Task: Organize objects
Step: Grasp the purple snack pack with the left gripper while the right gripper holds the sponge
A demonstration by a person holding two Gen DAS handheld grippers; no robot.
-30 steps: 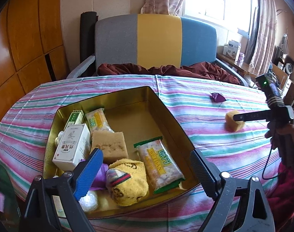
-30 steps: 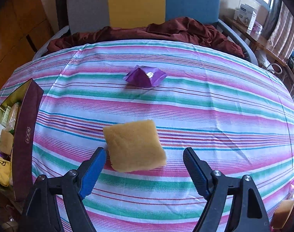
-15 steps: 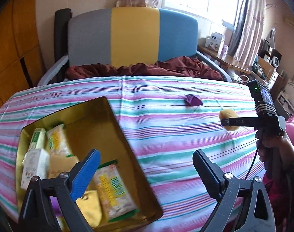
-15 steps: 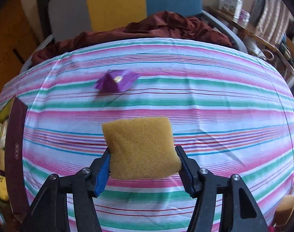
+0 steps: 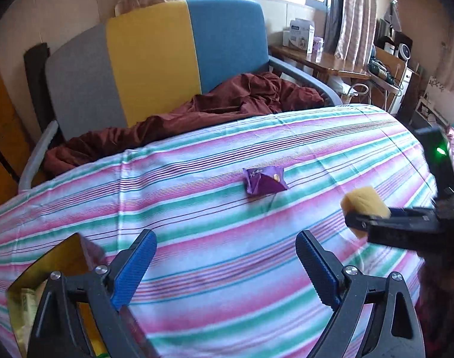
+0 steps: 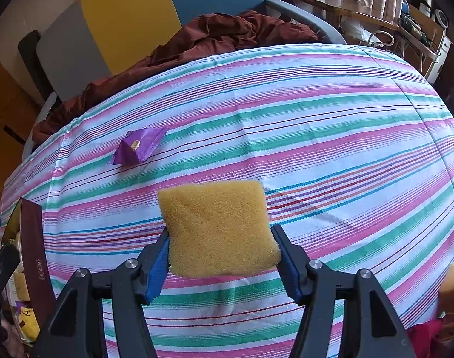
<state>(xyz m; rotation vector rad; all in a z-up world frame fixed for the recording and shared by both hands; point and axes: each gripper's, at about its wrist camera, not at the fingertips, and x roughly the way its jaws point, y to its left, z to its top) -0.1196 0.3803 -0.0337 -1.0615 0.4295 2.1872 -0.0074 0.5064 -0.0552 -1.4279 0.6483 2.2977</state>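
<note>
Both right gripper (image 6: pixel 224 256) pads now pinch the yellow sponge (image 6: pixel 218 226); earlier they stood wide.

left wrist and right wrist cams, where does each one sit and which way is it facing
Left wrist: sits on the left gripper, looking down across the striped tablecloth at the purple packet and the chair; its own open, empty fingers show, plus the right gripper with the sponge.
Right wrist: sits on the right gripper, looking down at the cloth; its fingers squeeze the sponge, the tin at the left edge.
Shared: packet, sponge, tin, cloth, chair.
</note>
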